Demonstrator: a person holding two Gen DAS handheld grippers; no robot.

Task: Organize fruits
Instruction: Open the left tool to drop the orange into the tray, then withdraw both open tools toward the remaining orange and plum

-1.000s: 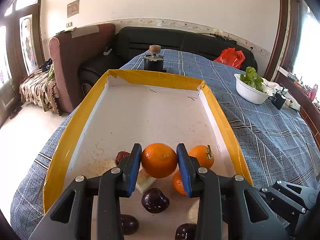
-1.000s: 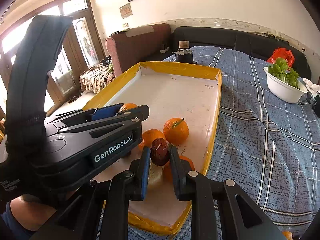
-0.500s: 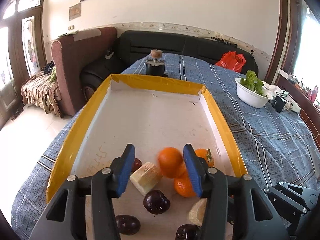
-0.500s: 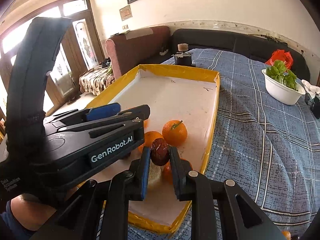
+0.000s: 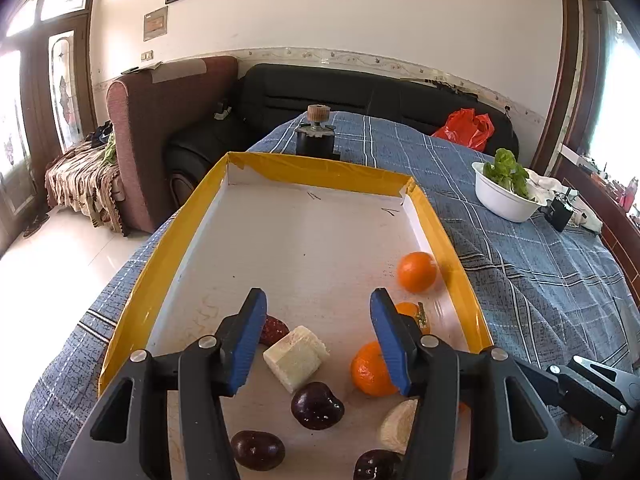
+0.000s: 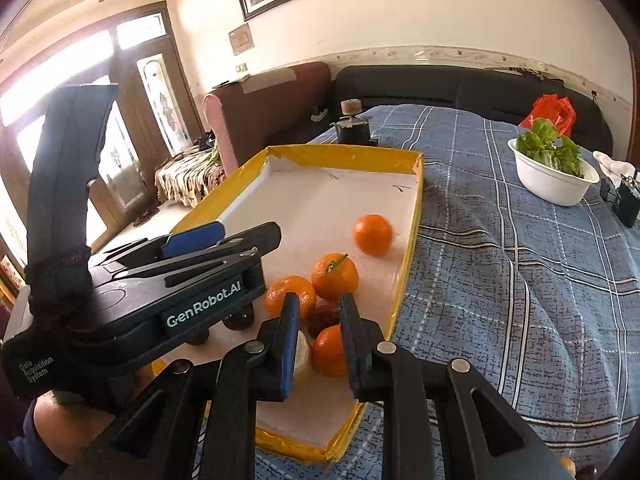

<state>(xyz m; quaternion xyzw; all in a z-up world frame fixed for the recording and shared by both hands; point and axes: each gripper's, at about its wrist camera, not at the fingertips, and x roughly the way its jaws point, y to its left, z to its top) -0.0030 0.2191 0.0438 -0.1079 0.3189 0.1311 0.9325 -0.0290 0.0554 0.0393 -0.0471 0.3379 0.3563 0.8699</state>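
Observation:
A yellow-rimmed white tray (image 5: 312, 170) (image 6: 416, 216) lies on the blue checked cloth. My left gripper (image 5: 318, 332) is open and empty above the tray's near end. An orange (image 5: 417, 272) (image 6: 373, 234) sits by the right wall, blurred. Other oranges (image 5: 370, 370) (image 6: 334, 276), dark plums (image 5: 316, 406), a red date (image 5: 274, 330) and a pale cake block (image 5: 294, 356) lie near. My right gripper (image 6: 318, 320) is open; a dark red fruit (image 6: 322, 316) lies in the tray just beyond its fingertips, over an orange (image 6: 330, 350).
A white bowl of greens (image 5: 506, 194) (image 6: 554, 178) stands at the right. A black stand with a wooden knob (image 5: 316, 132) is beyond the tray's far end. A red bag (image 5: 466, 128) lies by the black sofa. A small black device (image 5: 560, 212) sits at the far right.
My left gripper opened and let go of the orange, which rolled to the tray's right wall. My right gripper opened and released the dark red fruit into the tray.

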